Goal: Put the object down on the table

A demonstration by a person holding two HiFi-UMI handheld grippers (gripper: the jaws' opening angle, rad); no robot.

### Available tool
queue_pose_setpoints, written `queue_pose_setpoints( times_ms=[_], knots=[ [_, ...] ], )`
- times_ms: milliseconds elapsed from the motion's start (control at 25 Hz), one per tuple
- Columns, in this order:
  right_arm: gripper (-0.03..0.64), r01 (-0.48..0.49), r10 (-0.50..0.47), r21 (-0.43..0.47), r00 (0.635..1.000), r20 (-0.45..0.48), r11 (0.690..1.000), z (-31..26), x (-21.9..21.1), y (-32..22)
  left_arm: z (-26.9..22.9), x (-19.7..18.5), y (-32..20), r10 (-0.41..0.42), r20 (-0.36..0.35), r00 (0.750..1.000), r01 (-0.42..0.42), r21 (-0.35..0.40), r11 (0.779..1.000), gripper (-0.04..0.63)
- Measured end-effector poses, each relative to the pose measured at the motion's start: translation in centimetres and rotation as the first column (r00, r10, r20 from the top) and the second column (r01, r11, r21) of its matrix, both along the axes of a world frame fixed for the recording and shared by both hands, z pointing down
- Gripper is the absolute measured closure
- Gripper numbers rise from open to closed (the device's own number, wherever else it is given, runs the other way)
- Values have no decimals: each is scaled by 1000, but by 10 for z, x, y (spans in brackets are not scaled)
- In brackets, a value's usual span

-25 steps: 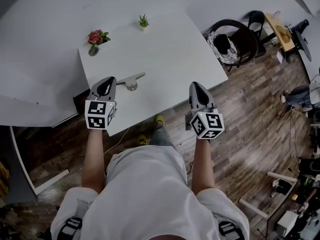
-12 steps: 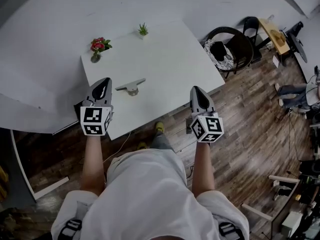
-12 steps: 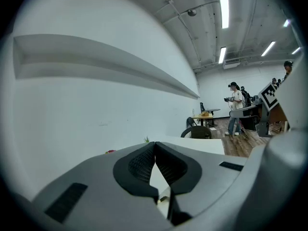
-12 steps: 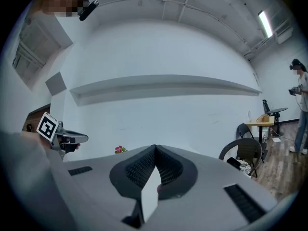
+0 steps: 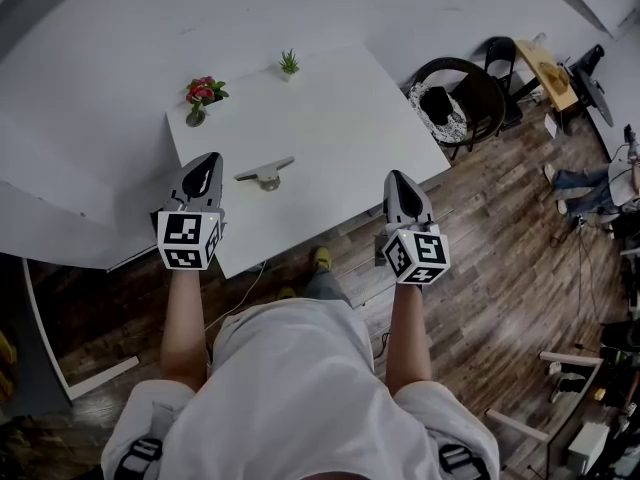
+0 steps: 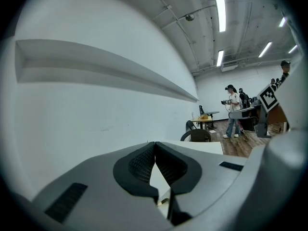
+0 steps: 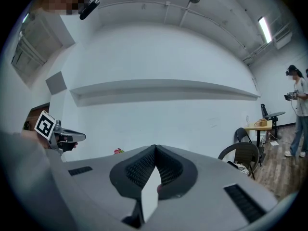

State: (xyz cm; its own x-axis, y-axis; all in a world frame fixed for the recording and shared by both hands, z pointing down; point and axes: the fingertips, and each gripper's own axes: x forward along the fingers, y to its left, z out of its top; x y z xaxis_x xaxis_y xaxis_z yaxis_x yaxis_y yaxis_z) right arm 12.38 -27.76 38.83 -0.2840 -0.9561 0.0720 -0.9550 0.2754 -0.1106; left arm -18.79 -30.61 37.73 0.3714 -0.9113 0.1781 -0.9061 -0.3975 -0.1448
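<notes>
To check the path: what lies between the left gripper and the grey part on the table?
Nothing: only bare table separates left gripper and grey part, per head view.

**Three cameras, one bench**

The head view looks steeply down on the left gripper [image 5: 209,162] and right gripper [image 5: 397,178]. Each gripper view looks close along its own jaws, over the bench [image 5: 330,118] to the wall [image 7: 154,114]; all share the chair [image 5: 465,93].
</notes>
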Motion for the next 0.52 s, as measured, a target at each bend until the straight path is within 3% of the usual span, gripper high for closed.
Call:
queue_pose_setpoints(
  times_ms=[520],
  knots=[
    [612,7,-7,22,1000,-19,1000,-11,-9,5,-6,-3,5,13,10,1000,-13,14,1000,575]
  ],
)
